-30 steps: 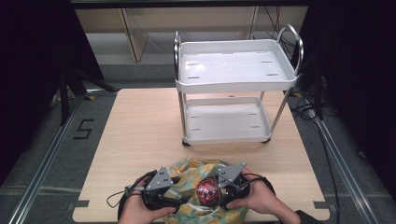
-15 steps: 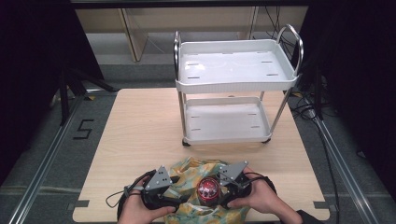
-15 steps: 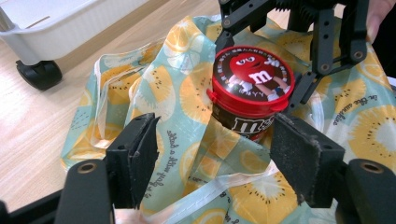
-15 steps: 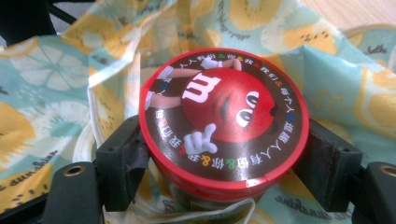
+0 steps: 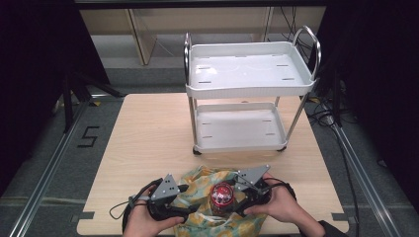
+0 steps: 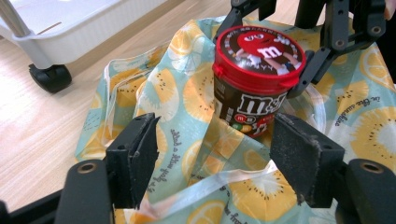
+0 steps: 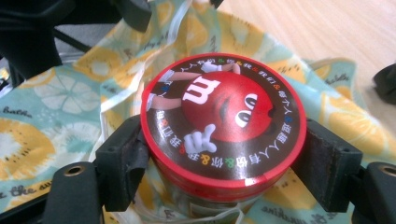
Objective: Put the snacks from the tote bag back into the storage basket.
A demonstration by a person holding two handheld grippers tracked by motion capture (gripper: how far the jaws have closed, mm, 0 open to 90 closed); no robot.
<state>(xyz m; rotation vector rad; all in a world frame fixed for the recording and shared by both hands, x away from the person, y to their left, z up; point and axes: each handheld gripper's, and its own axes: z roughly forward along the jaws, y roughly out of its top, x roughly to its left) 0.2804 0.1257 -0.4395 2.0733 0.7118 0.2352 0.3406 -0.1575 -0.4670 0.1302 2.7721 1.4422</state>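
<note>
We see the cart (image 5: 249, 86) standing on the far right part of the table (image 5: 148, 143); near us, at the table's near edge, lies the bag (image 5: 205, 183); the jar (image 5: 222, 196) stands upright on the bag, between the left gripper (image 5: 184, 213) and the right gripper (image 5: 240, 201); the cart's wheel (image 6: 50, 77) stands just beyond the bag.

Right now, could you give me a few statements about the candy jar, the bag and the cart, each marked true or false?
1. The right gripper is clamped on the candy jar. True.
2. The jar's lid is blue. False: it is red.
3. The left gripper stands open over the fruit-print bag. True.
4. The jar stands on the cart. False: it is at the bag, near the table's front edge.
5. The cart's top shelf holds boxes. False: it is bare.
</note>
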